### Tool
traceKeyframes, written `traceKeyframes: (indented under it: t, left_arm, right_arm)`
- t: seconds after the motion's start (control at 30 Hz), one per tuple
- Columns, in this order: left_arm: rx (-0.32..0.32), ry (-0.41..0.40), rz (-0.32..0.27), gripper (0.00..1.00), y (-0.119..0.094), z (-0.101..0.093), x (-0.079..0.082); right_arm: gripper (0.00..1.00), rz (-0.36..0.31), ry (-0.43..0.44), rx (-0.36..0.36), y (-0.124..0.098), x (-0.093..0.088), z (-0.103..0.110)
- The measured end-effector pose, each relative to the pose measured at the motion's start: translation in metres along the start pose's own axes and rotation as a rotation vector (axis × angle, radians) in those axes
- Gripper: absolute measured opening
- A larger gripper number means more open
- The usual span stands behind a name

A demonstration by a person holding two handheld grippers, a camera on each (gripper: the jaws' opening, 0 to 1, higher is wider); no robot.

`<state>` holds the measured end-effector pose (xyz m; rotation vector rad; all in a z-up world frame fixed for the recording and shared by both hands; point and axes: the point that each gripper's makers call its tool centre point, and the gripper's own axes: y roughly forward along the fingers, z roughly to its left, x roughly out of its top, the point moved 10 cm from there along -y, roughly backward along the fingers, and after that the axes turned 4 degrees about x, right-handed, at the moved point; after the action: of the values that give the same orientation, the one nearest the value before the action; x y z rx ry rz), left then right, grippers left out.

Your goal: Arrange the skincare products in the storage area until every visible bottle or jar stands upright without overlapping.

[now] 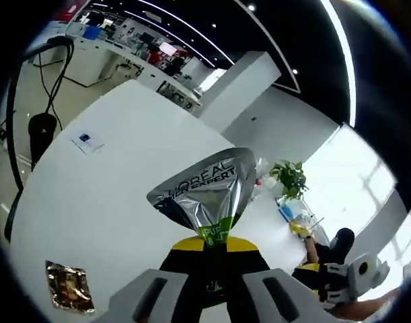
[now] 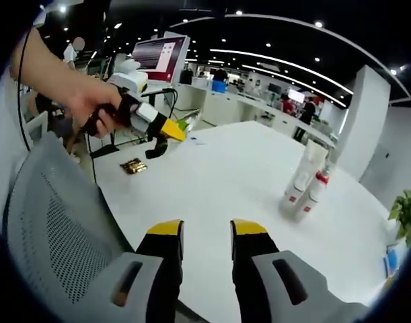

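Your left gripper [image 1: 217,252] is clamped on a silver L'Oréal sachet [image 1: 208,192], pinched at its green lower end, so the sachet sticks up straight ahead of the jaws, lifted off the white table [image 1: 111,202]. Your right gripper [image 2: 206,232] holds nothing, jaws parted at a moderate gap, hovering over the table's near edge.

Progress: early, by my read. Two white bottles [image 2: 305,180] with red bands stand ahead and right of the right gripper, touching or nearly so; whether they overlap I can't tell. A small gold packet [image 1: 70,286] lies flat on the table, down-left of the left jaws, well apart from the bottles. The sachet isn't placed yet. So both flat items look unsorted, and the sachet won't stand upright easily on its own.

Hard to make out: no marked storage area visible. Bottle labels too small to read. Sachet's lower end is hidden between the left jaws. The grey mesh chair [image 2: 64,229] blocks the table's edge left of the right gripper.
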<state>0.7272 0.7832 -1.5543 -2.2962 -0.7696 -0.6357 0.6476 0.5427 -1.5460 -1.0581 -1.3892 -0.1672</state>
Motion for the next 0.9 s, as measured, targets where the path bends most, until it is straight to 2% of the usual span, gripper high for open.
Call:
traceKeyframes:
  t: [0.07,0.17,0.5,0.53,0.63,0.77,0.9]
  left_arm:
    - [-0.038,-0.007,-0.007,0.04,-0.006,-0.009,-0.003]
    - [-0.092,-0.065,-0.034,0.04,-0.014,-0.021,-0.011]
    - [-0.091,-0.074,-0.015,0.05,-0.027,-0.044,-0.039]
    - [-0.098,-0.100,-0.028,0.05,-0.029,-0.047,-0.041]
    - [-0.109,-0.106,-0.067,0.05,-0.030,-0.051,-0.045]
    - [-0.145,-0.042,-0.120,0.05,-0.029,-0.056,-0.048]
    - [-0.169,-0.030,-0.174,0.05,-0.030,-0.060,-0.054]
  right_arm:
    - [0.27,-0.005,0.020,0.022,0.001,0.001,0.001]
    - [0.28,-0.022,0.025,0.041,0.001,0.003,0.002]
    - [0.30,-0.061,0.058,0.081,-0.001,0.005,0.005]
    - [0.31,-0.064,0.060,0.082,-0.001,0.006,0.005]
    - [0.31,-0.109,0.065,0.096,-0.004,0.010,0.007]
    - [0.31,-0.152,0.047,0.120,-0.008,0.013,0.011]
    - [0.31,-0.201,0.023,0.122,-0.010,0.018,0.013]
